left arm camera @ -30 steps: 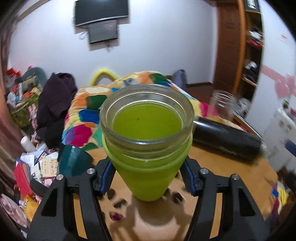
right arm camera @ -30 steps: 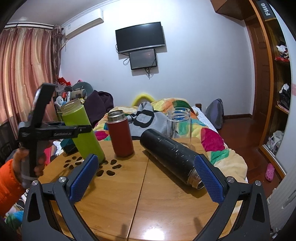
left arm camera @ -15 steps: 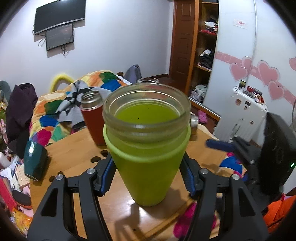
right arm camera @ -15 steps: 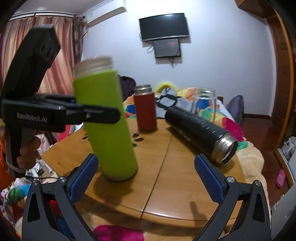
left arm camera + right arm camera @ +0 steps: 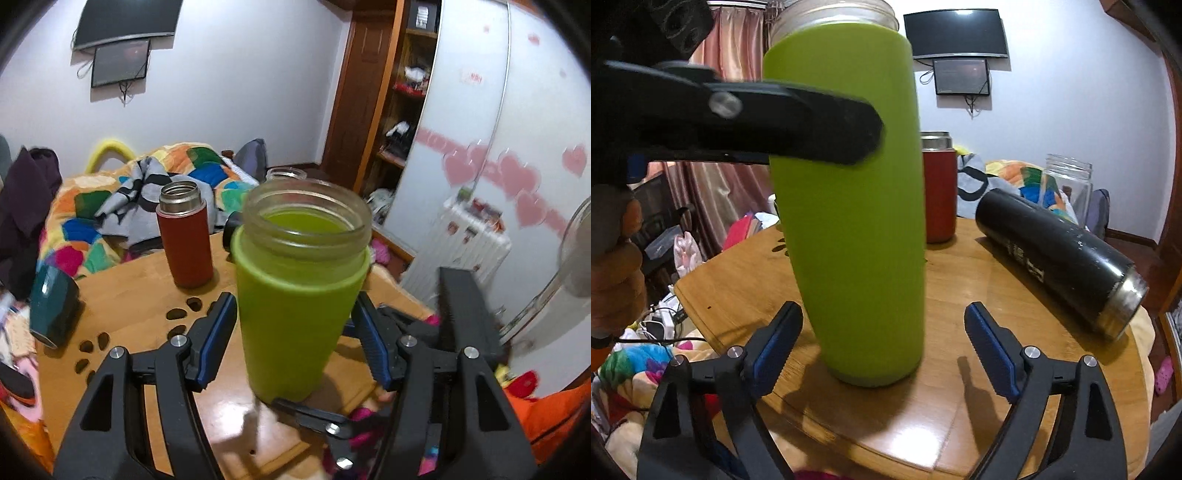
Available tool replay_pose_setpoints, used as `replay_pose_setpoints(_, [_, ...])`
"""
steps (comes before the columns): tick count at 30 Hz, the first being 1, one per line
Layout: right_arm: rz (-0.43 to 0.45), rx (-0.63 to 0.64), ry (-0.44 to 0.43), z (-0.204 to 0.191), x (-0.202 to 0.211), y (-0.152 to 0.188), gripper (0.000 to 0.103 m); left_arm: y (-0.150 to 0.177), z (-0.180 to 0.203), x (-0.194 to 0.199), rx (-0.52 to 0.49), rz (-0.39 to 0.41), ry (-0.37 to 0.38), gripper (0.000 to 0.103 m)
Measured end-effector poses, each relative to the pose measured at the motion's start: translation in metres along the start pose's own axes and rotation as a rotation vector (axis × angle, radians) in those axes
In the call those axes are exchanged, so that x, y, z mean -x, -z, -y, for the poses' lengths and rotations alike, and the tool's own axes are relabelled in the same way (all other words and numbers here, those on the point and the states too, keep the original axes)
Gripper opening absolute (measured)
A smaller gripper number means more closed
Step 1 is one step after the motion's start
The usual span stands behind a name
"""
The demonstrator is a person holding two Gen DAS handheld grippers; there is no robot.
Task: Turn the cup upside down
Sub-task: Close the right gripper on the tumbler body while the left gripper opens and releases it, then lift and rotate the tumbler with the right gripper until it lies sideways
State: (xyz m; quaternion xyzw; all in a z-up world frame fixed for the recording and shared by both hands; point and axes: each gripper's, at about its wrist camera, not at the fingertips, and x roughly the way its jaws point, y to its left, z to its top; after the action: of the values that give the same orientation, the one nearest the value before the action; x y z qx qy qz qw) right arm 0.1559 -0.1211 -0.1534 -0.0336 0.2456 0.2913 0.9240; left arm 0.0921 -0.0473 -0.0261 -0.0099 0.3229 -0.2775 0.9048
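Note:
The green cup (image 5: pixel 295 291) with a clear glass rim stands upright, mouth up, held above the wooden table (image 5: pixel 136 299). My left gripper (image 5: pixel 295 334) is shut on the green cup around its middle. In the right wrist view the cup (image 5: pixel 857 206) fills the centre, with the left gripper's finger (image 5: pixel 768 122) across its upper part. My right gripper (image 5: pixel 882 339) is open, its blue pads either side of the cup's base without touching it. The right gripper also shows in the left wrist view (image 5: pixel 458 332) behind the cup.
A red flask (image 5: pixel 184 236) stands upright on the table behind the cup. A black flask (image 5: pixel 1060 258) lies on its side at the right. A clear glass jar (image 5: pixel 1067 184) stands behind it. A dark teal cup (image 5: pixel 55 306) lies at the table's left edge.
The left gripper carried the green cup toward the table's near edge and the right gripper. The right gripper moved in and narrowed, so its pads now flank the cup's base.

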Motion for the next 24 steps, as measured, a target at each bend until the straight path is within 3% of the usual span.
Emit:
replay_pose_setpoints(3, [0.001, -0.006, -0.016, -0.001, -0.004, 0.000, 0.087, 0.003, -0.008, 0.014, 0.035, 0.024, 0.025, 0.063])
replay_pose_setpoints(6, [0.001, -0.010, -0.025, -0.007, -0.003, 0.004, 0.087, 0.011, -0.017, 0.032, 0.047, 0.074, -0.013, 0.063])
replay_pose_setpoints(11, [-0.029, 0.006, -0.015, -0.016, -0.011, 0.000, 0.063, 0.020, -0.049, 0.042, 0.143, 0.105, -0.086, 0.063])
replay_pose_setpoints(13, [-0.041, 0.011, 0.009, -0.017, -0.012, -0.001, 0.063, 0.021, -0.059, 0.032, 0.159, 0.096, -0.161, 0.060])
replay_pose_setpoints(15, [-0.053, 0.014, 0.020, -0.017, -0.012, -0.003, 0.063, 0.020, -0.066, 0.019, 0.170, 0.084, -0.178, 0.046])
replay_pose_setpoints(19, [-0.086, 0.055, 0.039, -0.023, -0.010, -0.006, 0.062, 0.013, -0.073, -0.007, 0.172, 0.064, -0.131, 0.028])
replay_pose_setpoints(21, [-0.102, 0.080, 0.041, -0.024, -0.009, -0.009, 0.062, 0.012, -0.072, -0.017, 0.157, 0.054, -0.101, 0.014])
replay_pose_setpoints(24, [-0.122, 0.132, 0.041, -0.024, -0.004, -0.010, 0.062, 0.013, -0.070, -0.031, 0.131, 0.029, -0.066, 0.005])
